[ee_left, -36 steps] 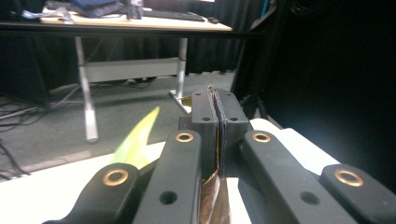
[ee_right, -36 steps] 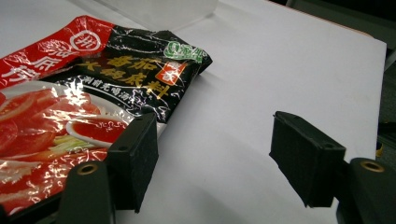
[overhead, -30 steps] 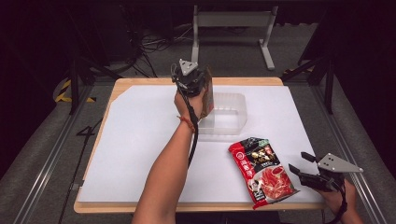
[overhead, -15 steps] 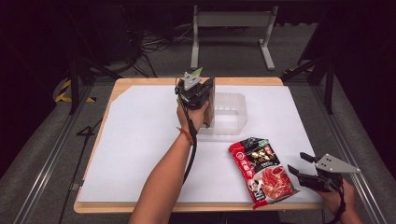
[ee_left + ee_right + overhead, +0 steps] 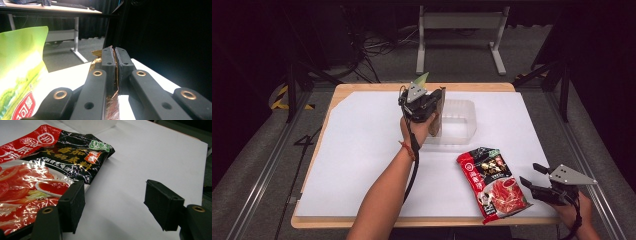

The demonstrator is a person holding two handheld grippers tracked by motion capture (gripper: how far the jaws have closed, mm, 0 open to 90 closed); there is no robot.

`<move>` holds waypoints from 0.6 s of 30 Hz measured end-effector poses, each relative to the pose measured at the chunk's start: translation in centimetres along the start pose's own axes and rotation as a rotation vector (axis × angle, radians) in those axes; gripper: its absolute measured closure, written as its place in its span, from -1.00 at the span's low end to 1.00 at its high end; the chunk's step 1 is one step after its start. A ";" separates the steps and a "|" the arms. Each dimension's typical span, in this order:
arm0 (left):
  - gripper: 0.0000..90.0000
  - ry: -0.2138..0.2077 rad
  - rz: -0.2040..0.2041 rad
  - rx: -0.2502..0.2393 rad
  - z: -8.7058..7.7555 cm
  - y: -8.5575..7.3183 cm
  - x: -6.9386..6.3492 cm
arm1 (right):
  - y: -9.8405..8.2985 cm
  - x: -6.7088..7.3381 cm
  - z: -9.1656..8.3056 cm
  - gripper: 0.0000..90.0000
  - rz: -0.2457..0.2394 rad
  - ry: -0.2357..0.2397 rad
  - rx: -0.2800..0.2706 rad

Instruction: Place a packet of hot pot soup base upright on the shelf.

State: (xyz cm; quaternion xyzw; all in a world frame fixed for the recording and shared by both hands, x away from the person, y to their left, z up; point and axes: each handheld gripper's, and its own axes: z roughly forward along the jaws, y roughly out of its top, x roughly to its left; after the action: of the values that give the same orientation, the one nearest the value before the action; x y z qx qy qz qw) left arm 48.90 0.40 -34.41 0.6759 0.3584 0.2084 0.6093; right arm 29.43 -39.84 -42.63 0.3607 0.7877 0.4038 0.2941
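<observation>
My left gripper (image 5: 436, 100) (image 5: 115, 60) is held up over the near left edge of a clear plastic container (image 5: 460, 122), shut on a thin gold foil packet (image 5: 435, 117) (image 5: 112, 110) that hangs from its jaws. A green packet edge (image 5: 424, 78) (image 5: 20, 67) sticks up beside this gripper; I cannot tell whether it belongs to the same packet. A red and black sauce packet (image 5: 492, 182) (image 5: 37, 165) lies flat at the near right of the white table sheet (image 5: 362, 150). My right gripper (image 5: 530, 175) (image 5: 115, 202) rests open just right of it, with only bare sheet between its jaws.
The wooden table edge (image 5: 412, 222) runs along the front. Beyond the table stand a metal frame (image 5: 459, 30) and loose cables (image 5: 377, 47) on the floor. A corner of the clear container (image 5: 92, 123) shows past the sauce packet.
My left hand has come down and toward the near side with the foil packet still gripped, lower over the container's left edge. The right gripper and the sauce packet have not moved.
</observation>
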 end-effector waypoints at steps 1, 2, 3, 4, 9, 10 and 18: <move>0.92 0.002 0.014 0.003 0.2 0.0 -0.1 | 0.0 0.1 0.1 -0.26 -0.004 0.000 0.003; 0.92 0.010 0.043 0.020 0.4 0.0 -0.3 | 0.0 0.1 0.1 -0.26 -0.006 0.002 0.005; 0.92 0.025 0.081 0.030 0.7 0.1 -0.6 | 0.0 0.2 0.1 -0.26 -0.010 0.001 0.010; 0.92 0.030 0.103 0.040 0.9 0.1 -0.7 | 0.0 0.2 0.2 -0.26 -0.012 0.002 0.011; 0.92 -0.053 0.083 0.061 1.1 -0.2 -0.9 | 0.0 0.4 0.2 -0.26 -0.019 0.003 0.015; 0.92 -0.068 0.072 0.063 1.1 -0.2 -0.9 | -0.1 0.3 0.1 -0.26 -0.020 0.001 0.013; 0.91 -0.064 0.060 0.055 0.2 -0.5 -0.5 | -0.1 0.4 0.2 -0.27 -0.022 0.002 0.020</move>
State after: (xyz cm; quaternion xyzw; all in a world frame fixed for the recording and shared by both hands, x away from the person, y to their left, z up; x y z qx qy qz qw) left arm 48.61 -0.11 -34.87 0.7092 0.3236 0.1949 0.5953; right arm 29.34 -39.47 -42.84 0.3546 0.7958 0.3929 0.2941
